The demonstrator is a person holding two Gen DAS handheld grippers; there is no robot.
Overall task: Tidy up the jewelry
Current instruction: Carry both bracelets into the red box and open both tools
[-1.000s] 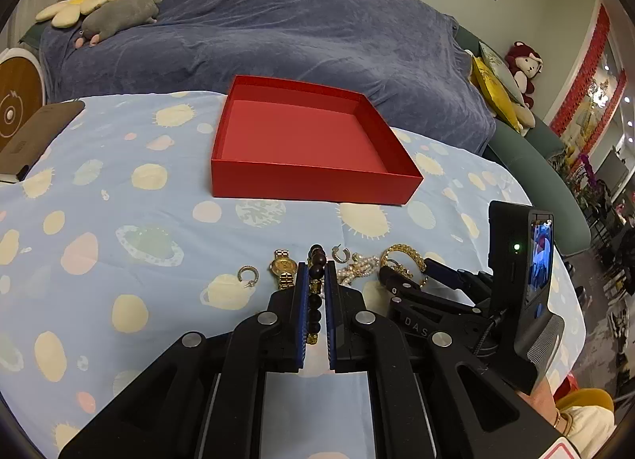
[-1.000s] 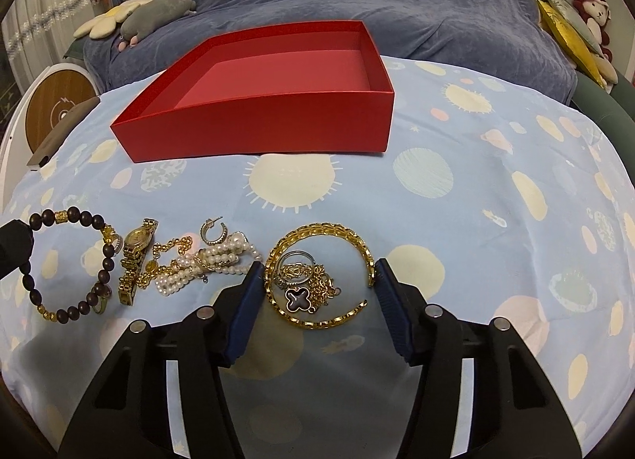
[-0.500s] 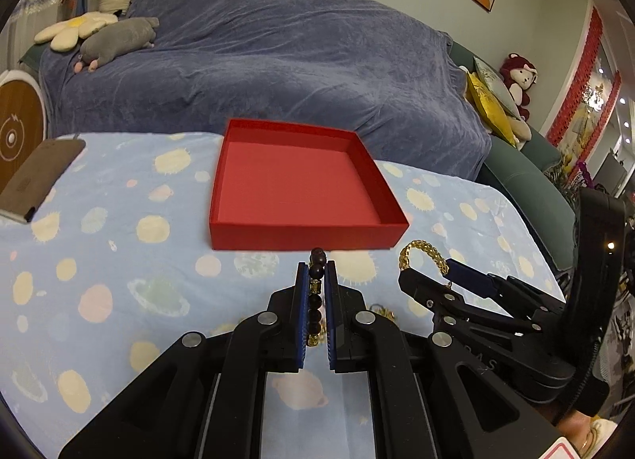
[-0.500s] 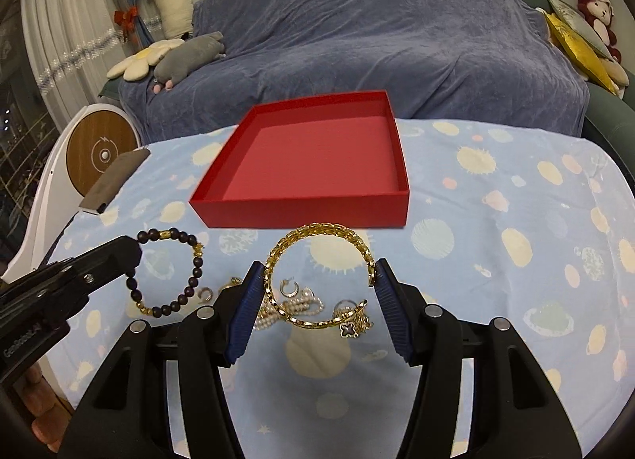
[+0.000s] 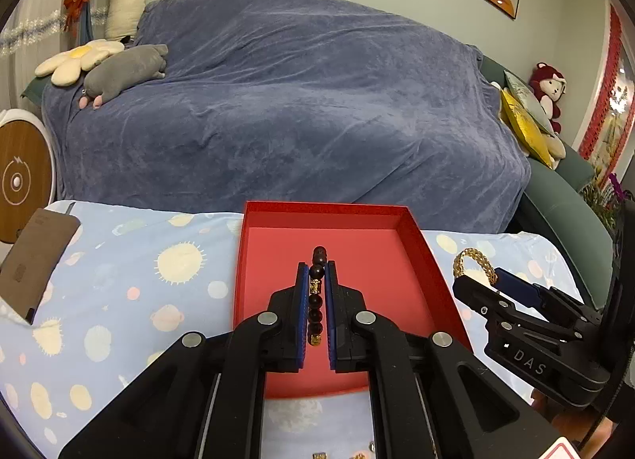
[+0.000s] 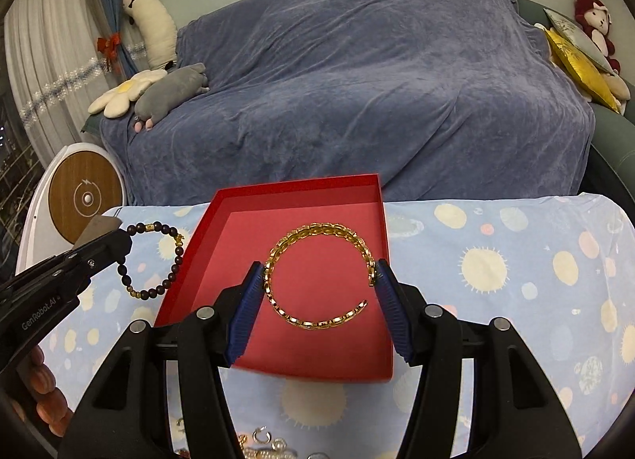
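Jaws first, left wrist view: my left gripper [image 5: 316,280] is pinched nearly flat on the dark bead bracelet [image 5: 316,292], beads stacked in a line running straight out along the fingers, the top bead poking just past the tips. Behind it sits the red box [image 5: 254,252], and from this view the beads hang over its floor, toward the middle. Off to the right of the box I can see my right gripper [image 5: 482,282] carrying the gold chain bangle [image 5: 474,262], just beside the box's right wall.

Right wrist view now: those jaws stand about half spread, pads pressing the bangle [image 6: 321,276] on its two outer sides, its open gap facing back toward me on the right. The ring lies flat across the fingers and floats over the box [image 6: 381,244] interior, near centre. The left gripper [image 6: 119,246] shows at the box's left edge, its bracelet [image 6: 174,256] dangling against the outer left wall from this angle.

My read: both pieces are over or just at the box, the bangle better centred, so the right hand looks nearer to a clean drop.
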